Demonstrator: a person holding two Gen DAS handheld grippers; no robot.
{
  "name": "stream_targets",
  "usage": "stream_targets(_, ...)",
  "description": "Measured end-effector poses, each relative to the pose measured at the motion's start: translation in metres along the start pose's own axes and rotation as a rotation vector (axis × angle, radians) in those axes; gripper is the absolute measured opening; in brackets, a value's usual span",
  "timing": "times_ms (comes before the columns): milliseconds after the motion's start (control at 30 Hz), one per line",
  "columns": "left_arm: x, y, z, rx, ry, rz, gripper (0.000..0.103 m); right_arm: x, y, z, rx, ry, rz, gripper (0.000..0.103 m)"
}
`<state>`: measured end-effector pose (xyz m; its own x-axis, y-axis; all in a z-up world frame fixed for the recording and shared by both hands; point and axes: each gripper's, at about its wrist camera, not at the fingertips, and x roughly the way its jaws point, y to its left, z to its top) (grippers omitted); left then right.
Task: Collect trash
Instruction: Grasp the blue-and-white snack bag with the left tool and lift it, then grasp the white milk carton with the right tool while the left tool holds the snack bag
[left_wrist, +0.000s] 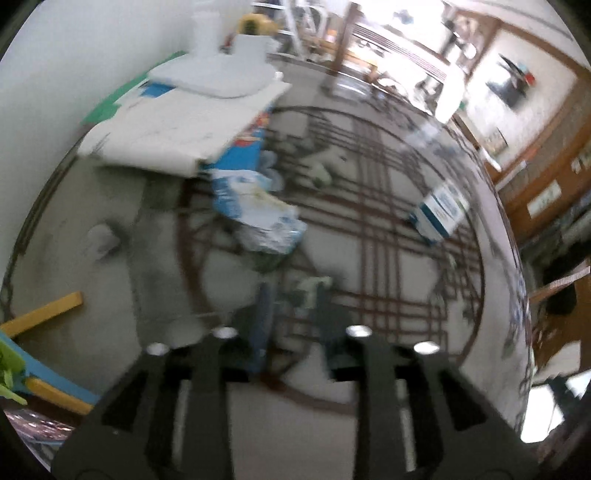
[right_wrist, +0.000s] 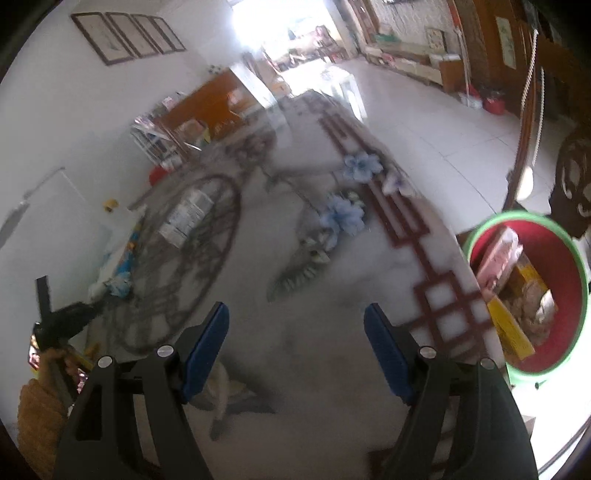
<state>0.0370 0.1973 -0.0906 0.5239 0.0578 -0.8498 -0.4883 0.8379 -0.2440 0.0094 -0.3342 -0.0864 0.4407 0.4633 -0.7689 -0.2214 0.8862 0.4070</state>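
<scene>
The left wrist view is blurred. My left gripper (left_wrist: 291, 295) looks closed on a small pale crumpled scrap (left_wrist: 312, 291) just above the patterned table (left_wrist: 369, 221). Beyond it lie a crumpled blue-and-white wrapper (left_wrist: 258, 214) and a small blue-and-white box (left_wrist: 439, 214). My right gripper (right_wrist: 295, 332) is open and empty over the table's near part (right_wrist: 314, 369). A red bin with a green rim (right_wrist: 576, 266) stands to the right below the table edge, holding boxes and wrappers. The box also shows in the right wrist view (right_wrist: 186, 218).
A stack of white foam sheets and paper (left_wrist: 177, 122) lies at the table's far left by the wall. A yellow and blue item (left_wrist: 44, 314) sits at the left edge. The other hand-held gripper (right_wrist: 62, 325) shows at the far left. Tiled floor (right_wrist: 443, 147) lies right.
</scene>
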Motion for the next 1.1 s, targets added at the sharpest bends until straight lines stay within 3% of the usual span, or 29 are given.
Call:
stream_targets(67,0.007,0.007,0.005,-0.054,0.016,-0.013,0.055,0.01,-0.013,-0.001,0.067,0.034,0.011,0.073)
stream_targets(167,0.019,0.011,0.017,-0.149,0.016,-0.041,0.075,0.013,-0.02,-0.002,0.099,0.043,0.021,0.073)
stream_targets(333,0.035,0.016,0.04,-0.228,-0.019,0.034,0.076,0.017,-0.012,-0.003,0.055,0.052,0.018,0.073)
stream_targets(433,0.055,0.021,0.049,-0.281,0.006,0.072,0.076,0.021,-0.006,-0.006,0.025,0.072,0.018,0.073)
stream_targets(500,0.063,0.022,0.046,-0.292,0.003,0.112,0.061,0.021,-0.002,-0.007,0.0,0.067,0.005,0.073)
stream_targets(533,0.064,0.022,0.045,-0.284,0.005,0.099,0.045,0.021,0.0,-0.007,-0.014,0.06,-0.003,0.073)
stream_targets(567,0.063,0.02,0.044,-0.271,0.007,0.082,0.037,0.021,0.002,-0.007,-0.024,0.054,-0.011,0.073)
stream_targets(667,0.043,0.003,0.035,-0.201,-0.006,0.059,0.029,0.027,0.01,-0.001,-0.038,0.051,-0.023,0.073)
stream_targets(767,0.013,-0.024,0.015,-0.153,0.006,-0.062,0.028,0.039,0.034,0.015,-0.058,0.047,0.001,0.075)
stream_targets(867,-0.032,-0.056,-0.013,-0.1,-0.044,-0.195,0.029,0.077,0.081,0.053,-0.061,0.047,0.032,0.078)
stream_targets(967,-0.064,-0.077,-0.06,-0.012,-0.125,-0.211,0.029,0.13,0.13,0.083,-0.038,0.101,0.025,0.078)
stream_targets(1100,-0.055,-0.069,-0.063,-0.069,-0.074,-0.3,0.029,0.194,0.188,0.109,-0.05,0.168,-0.033,0.078)
